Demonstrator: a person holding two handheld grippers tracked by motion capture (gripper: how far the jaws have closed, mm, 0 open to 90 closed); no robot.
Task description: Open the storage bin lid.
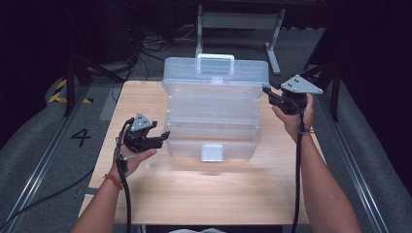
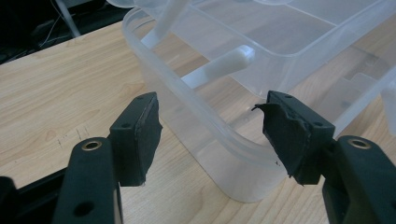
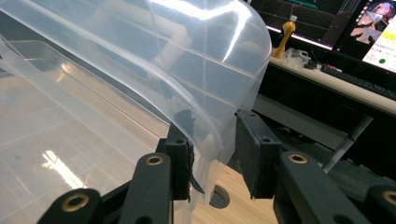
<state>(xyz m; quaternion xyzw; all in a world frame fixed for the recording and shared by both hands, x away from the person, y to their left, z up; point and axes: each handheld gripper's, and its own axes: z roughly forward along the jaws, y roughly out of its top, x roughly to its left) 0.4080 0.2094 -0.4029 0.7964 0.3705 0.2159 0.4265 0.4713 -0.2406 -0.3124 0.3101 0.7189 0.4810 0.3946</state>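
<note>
My right gripper [image 1: 268,93] is clamped on the raised lid [image 1: 216,73] edge of the clear plastic toolbox [image 1: 214,131], mid-table [image 1: 194,189]. My left gripper [image 1: 165,135] sits w/ jaws apart around the box's near-left corner, pads not touching.

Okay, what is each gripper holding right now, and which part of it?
The right gripper pinches the clear box's raised lid at its corner edge. The left gripper holds nothing; its jaws straddle the box base corner without touching.
</note>
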